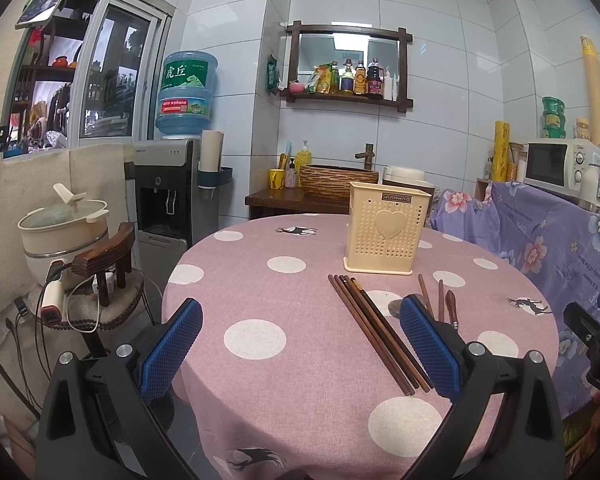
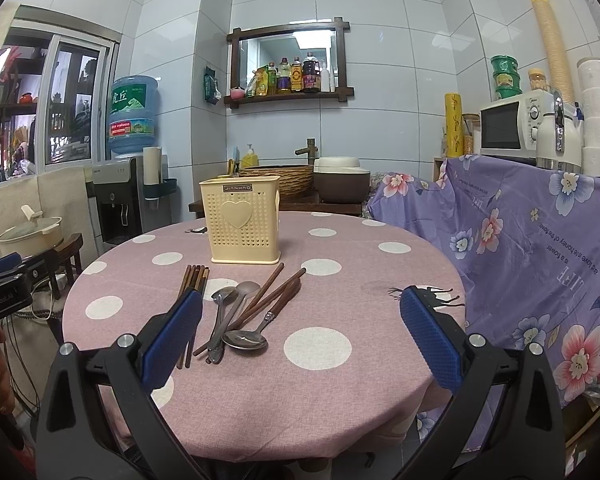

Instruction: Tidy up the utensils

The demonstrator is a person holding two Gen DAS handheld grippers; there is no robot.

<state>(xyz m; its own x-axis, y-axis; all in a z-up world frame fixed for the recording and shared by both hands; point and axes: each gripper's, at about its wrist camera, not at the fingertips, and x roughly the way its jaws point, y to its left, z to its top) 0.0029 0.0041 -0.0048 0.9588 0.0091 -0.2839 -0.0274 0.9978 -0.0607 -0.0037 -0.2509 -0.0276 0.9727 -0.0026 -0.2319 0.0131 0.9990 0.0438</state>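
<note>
**Utensils all out on the cloth, holder not yet loaded**

Table (image 2: 260, 392): round, pink cloth with white dots, fills the lower middle of both views. Everything I have to sort sits on it.

Holder (image 2: 241, 220): cream perforated caddy with a heart on its face, upright, centre-left of the right wrist view, upper right of centre in the left wrist view. I see only its outer walls; nothing pokes above the rim, but the inside is hidden, so I can't say for sure it is empty.

Chopsticks (image 1: 374, 330): a dark wooden bundle lying flat just in front of the holder, tips toward it, running down toward my left tool's right finger.

Spoons (image 2: 236, 320): a loose heap beside the bundle, centre of the right wrist view. Three metal bowls show, with a few wooden-handled pieces crossed over them. The handles overlap; I can't separate every piece.

Left gripper (image 1: 300, 344): spread wide, nothing between the pads, hanging above the near table edge with the chopsticks near its right finger.

Right gripper (image 2: 302, 340): also spread wide and unloaded, the spoon heap just inside its left finger.

Progress, as I judge it: nothing stowed yet. All pieces left to lift and stand in the holder.
</note>
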